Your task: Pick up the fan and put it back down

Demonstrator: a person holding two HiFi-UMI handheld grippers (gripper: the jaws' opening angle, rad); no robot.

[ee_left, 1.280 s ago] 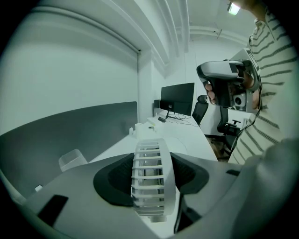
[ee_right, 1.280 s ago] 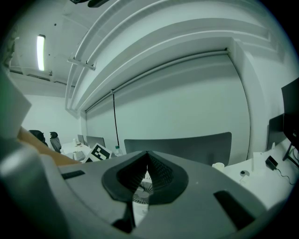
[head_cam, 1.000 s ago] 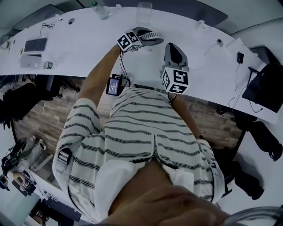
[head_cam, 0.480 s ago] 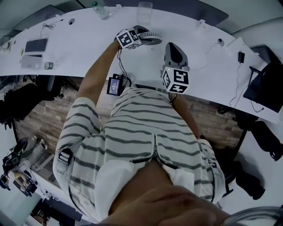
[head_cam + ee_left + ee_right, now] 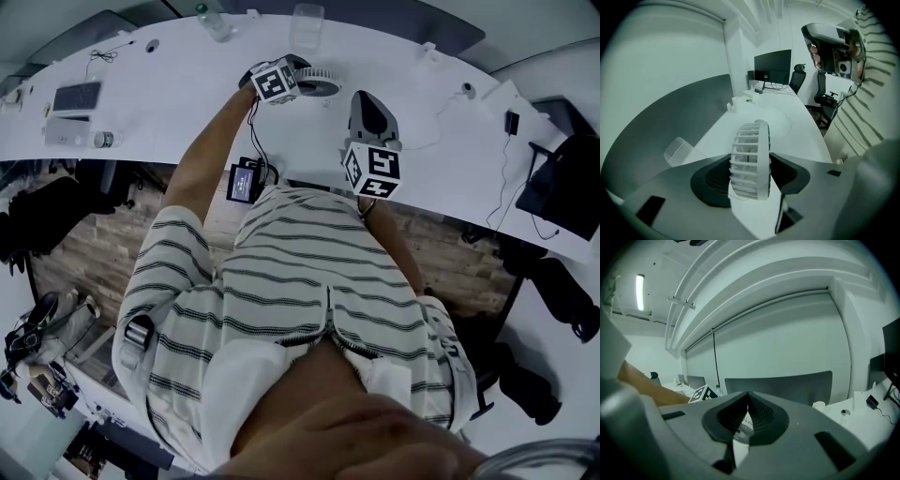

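On the curved white desk, at the far left, lay a tablet. Further along the back edge stood a bottle and, right of it, a clear cup. Between those two, and nearer the person, a bare arm reached out over the desk with the left gripper, which was tipped steeply down with its marker cube facing up. Its jaws stood wide and were clamped on the fan. In the left gripper view the round white grille stood on edge, leaning a little. A dark pad lay against each face, and no gap showed on either side. The fan sat low over the desk, just in front of the cup. Whether its foot touched the surface could not be made out.

Right of the fan, near it but not touching, the right gripper hung almost level above the desk, pointing toward the grey panel along the back. Its jaws met at the tips and held nothing. Through the slit below the tips a bit of the fan's grille showed against the desk. In that same view the left gripper's cube and the arm behind it lay off to the left.
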